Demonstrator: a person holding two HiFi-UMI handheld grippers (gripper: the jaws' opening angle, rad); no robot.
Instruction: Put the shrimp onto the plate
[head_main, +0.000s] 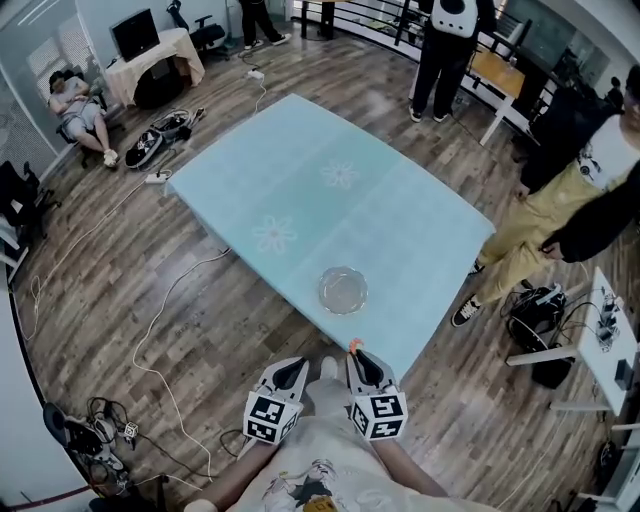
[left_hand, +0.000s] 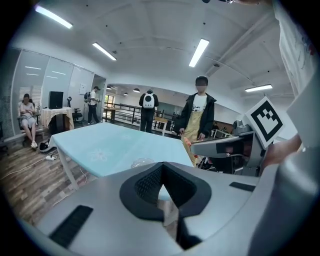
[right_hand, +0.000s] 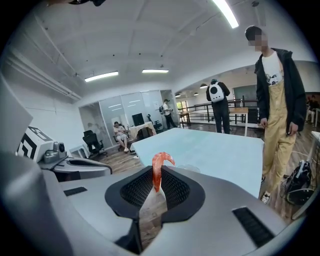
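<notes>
A clear glass plate (head_main: 343, 290) sits near the front corner of the pale blue table (head_main: 300, 190); it shows faintly as the plate (left_hand: 142, 162) in the left gripper view. My right gripper (head_main: 356, 354) is shut on an orange shrimp (right_hand: 159, 169), which sticks up from between the jaws; the shrimp (head_main: 354, 346) shows as a small orange speck just short of the table's near edge. My left gripper (head_main: 297, 366) hangs beside it, also short of the table, shut with nothing between its jaws (left_hand: 161, 187).
One person (head_main: 560, 215) in yellow trousers stands at the table's right side, another person (head_main: 445, 50) at the far end. A third person (head_main: 75, 100) sits at the far left. Cables (head_main: 160, 330) lie on the wooden floor left of the table. A white stand (head_main: 600, 340) is at the right.
</notes>
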